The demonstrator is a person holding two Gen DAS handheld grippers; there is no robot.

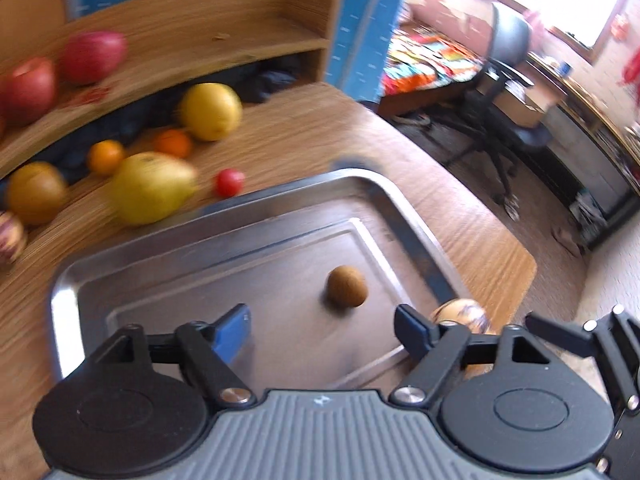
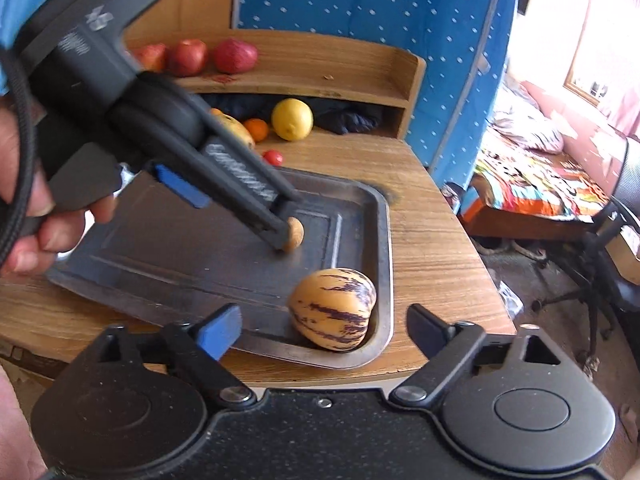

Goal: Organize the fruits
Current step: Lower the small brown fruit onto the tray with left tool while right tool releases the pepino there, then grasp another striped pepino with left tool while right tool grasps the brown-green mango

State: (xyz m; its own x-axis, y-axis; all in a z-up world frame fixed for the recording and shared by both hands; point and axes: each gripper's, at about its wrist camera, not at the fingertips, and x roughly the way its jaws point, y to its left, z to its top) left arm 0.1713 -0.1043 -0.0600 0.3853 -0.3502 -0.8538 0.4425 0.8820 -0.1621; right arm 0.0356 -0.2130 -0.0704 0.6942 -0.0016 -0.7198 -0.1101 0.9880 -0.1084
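1. We see the left gripper point(image 1: 324, 328) over the metal tray point(image 1: 64, 304), fingers spread wide, nothing between them.
2. A small brown fruit point(image 1: 346, 285) lies on the tray floor ahead of it.
3. The right gripper point(image 2: 324, 328) is likewise spread and empty.
4. A striped yellow fruit point(image 2: 332, 308) sits in the tray's near corner against the rim.
5. Red apples point(image 2: 234, 55) rest on the wooden shelf point(image 2: 320, 76).

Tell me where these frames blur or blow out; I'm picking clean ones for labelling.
Left wrist view: motion blur smears the pear and apples, while the tray stays sharper; the window is blown out. Right wrist view: mostly sharp, only the left hand-held gripper is smeared; the window glares at right.
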